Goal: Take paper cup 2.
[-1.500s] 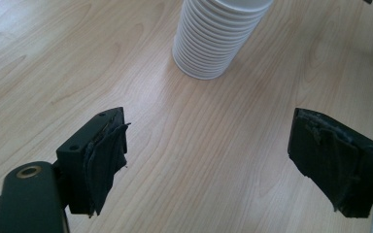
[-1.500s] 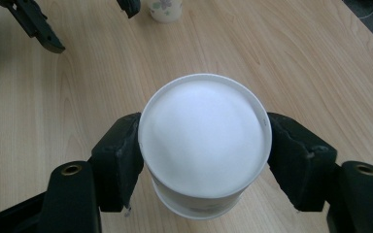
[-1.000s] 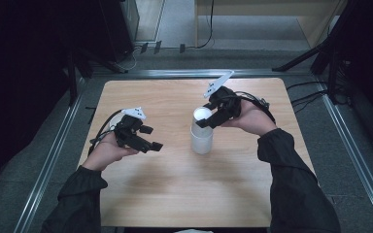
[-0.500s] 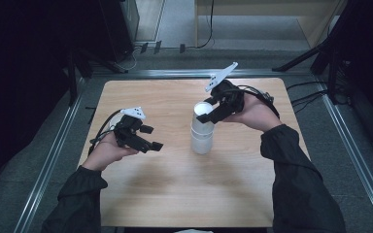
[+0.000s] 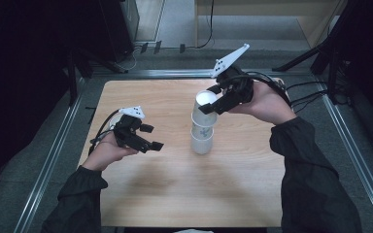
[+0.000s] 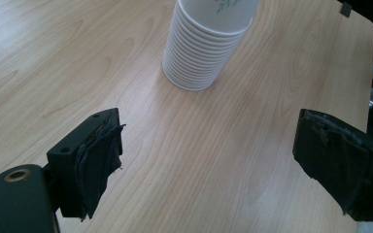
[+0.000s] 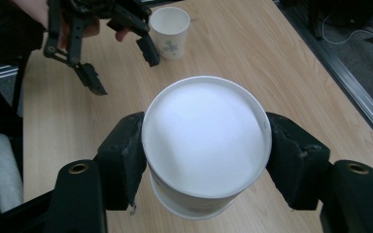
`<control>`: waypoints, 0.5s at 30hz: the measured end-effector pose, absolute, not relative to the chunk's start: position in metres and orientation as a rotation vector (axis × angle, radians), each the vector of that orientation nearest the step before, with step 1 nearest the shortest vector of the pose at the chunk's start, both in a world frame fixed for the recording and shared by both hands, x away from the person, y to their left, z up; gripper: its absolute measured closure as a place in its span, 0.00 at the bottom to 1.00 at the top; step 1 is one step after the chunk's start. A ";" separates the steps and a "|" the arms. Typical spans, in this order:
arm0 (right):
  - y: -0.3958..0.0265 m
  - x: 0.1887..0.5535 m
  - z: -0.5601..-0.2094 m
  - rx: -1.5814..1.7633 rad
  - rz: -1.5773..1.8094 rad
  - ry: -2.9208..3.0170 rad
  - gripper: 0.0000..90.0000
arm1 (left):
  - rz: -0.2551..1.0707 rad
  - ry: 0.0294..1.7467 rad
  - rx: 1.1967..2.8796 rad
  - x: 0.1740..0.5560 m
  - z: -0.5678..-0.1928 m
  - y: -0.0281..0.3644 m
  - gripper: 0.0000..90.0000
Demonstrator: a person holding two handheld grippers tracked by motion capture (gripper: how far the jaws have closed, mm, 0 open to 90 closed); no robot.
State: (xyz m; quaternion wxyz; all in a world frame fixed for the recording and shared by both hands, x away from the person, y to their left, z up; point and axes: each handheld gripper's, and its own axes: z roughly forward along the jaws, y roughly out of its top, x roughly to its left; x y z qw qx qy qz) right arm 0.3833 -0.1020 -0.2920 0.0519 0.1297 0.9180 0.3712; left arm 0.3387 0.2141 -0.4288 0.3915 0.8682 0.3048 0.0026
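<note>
While your right gripper [image 5: 212, 104] clamps the top cup [image 5: 205, 108] by its rim, one jaw on each side, that cup sits partly raised out of the stack [image 5: 202, 139] of white paper cups below it. In the right gripper view the jaws press the cup [image 7: 206, 145] from left and right, and you look straight down into its white inside. The stack stands upright near the middle of the wooden worktop [image 5: 175, 189], a little toward the far edge; the left gripper view shows its ribbed rims [image 6: 199, 58] nested close together and a green print on the upper cup.

Your left gripper [image 5: 153, 137] hangs over the worktop to the left of the stack, well apart from it, with its jaws spread wide and nothing between them. Its worn black pads [image 6: 97, 160] frame bare wood in its own view. In the right gripper view, a single cup [image 7: 170, 31] stands on the worktop just beyond your left gripper [image 7: 121, 68].
</note>
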 end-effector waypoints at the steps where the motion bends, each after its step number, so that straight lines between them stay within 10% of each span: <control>1: -0.103 0.380 -0.289 0.391 1.141 2.793 0.40 | 0.006 0.773 2.202 0.338 -0.428 0.214 0.12; 15: -0.115 0.332 -0.309 0.339 1.269 2.829 0.40 | -0.006 0.686 2.179 0.327 -0.423 0.200 0.12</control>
